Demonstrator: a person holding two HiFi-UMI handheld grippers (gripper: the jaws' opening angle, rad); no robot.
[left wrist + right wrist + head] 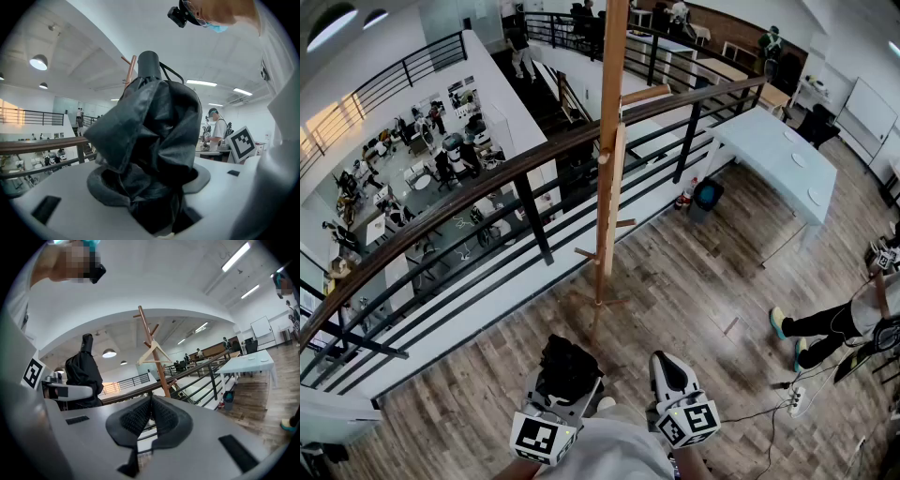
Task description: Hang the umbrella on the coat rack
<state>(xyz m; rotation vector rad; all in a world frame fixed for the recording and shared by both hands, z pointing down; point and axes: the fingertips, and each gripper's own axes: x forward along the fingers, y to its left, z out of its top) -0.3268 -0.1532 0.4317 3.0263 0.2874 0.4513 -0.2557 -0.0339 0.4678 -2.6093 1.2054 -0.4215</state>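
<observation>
left tongs (151, 183) grip a folded black fabric umbrella (151, 124), strap end up, apparently ready for a peg on the tall wooden coat rack (607, 169), well ahead by the black metal railing (532, 214); right tongs (150, 419), pressed together and empty, hover alongside.

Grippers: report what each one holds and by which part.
The left gripper clamps the folded black umbrella around its bunched fabric, handle end sticking up past the jaws. The right gripper holds nothing; its jaws are together.
</observation>
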